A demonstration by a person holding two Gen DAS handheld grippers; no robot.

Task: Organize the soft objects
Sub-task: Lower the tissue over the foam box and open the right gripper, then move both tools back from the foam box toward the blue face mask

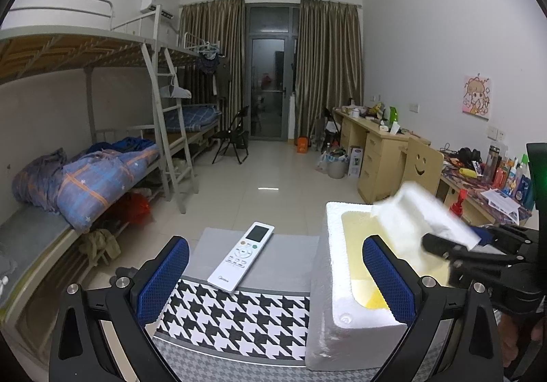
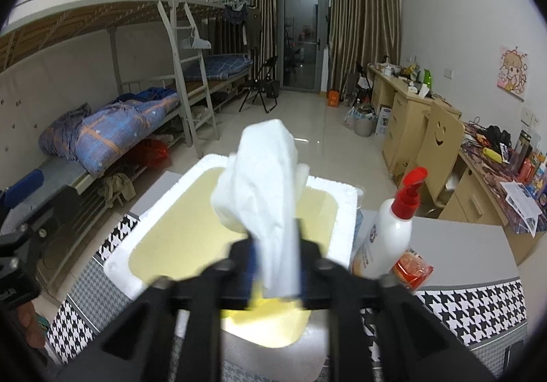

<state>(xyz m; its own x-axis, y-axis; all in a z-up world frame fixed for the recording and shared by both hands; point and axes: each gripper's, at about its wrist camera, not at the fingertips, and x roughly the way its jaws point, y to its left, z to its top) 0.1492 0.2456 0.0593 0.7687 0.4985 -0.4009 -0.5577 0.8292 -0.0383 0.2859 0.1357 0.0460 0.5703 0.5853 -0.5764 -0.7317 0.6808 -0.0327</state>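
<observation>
A white foam box (image 1: pixel 330 283) with a yellow inside (image 2: pixel 171 238) stands on the houndstooth tablecloth (image 1: pixel 239 317). A crumpled white tissue (image 2: pixel 263 177) hangs over the box, its lower end between the fingers of my right gripper (image 2: pixel 275 255). The jaws stand apart around it and the pads do not look pressed on it. In the left wrist view the tissue (image 1: pixel 427 214) is blurred above the box's far right side, at my right gripper (image 1: pixel 441 247). My left gripper (image 1: pixel 275 279) is open near the table's front edge, left of the box, holding nothing.
A white remote control (image 1: pixel 241 255) lies on the table left of the box. A white pump bottle with a red top (image 2: pixel 386 238) and a red packet (image 2: pixel 412 271) stand right of the box. Bunk beds line the left wall and cluttered desks the right.
</observation>
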